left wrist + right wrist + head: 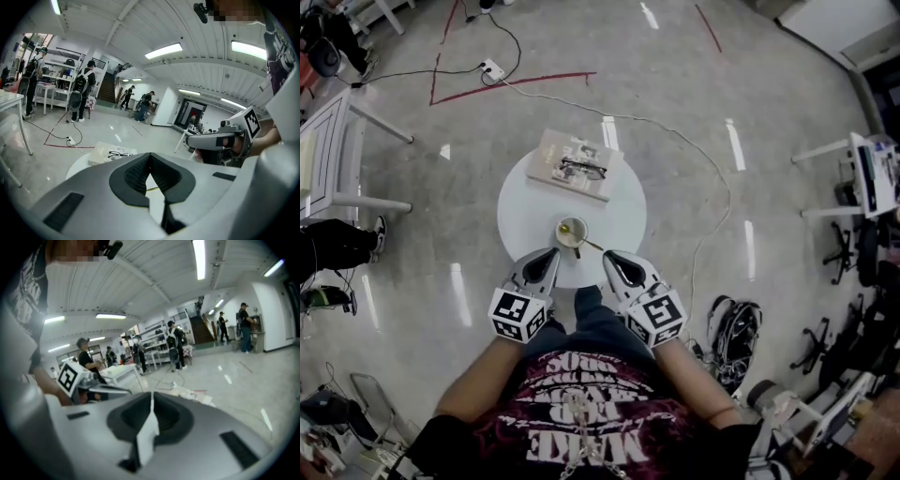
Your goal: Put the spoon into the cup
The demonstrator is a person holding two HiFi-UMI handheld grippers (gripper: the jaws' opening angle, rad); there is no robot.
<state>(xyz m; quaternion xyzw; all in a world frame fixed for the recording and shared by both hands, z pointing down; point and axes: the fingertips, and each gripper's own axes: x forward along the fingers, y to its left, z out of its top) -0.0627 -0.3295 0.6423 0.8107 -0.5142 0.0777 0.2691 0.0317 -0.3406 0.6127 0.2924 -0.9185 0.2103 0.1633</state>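
Near cup (571, 232), left tongs (552, 254), right tongs (610, 256), closed, empty

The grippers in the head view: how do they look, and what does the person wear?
The left gripper and right gripper have pale grey shells and black pads. Each carries a white cube with black square markers. The shirt is dark with pale print.

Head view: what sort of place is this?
Likely an open lab or workshop hall: red tape lines and a power strip on the polished floor, shelving, people with backpacks.
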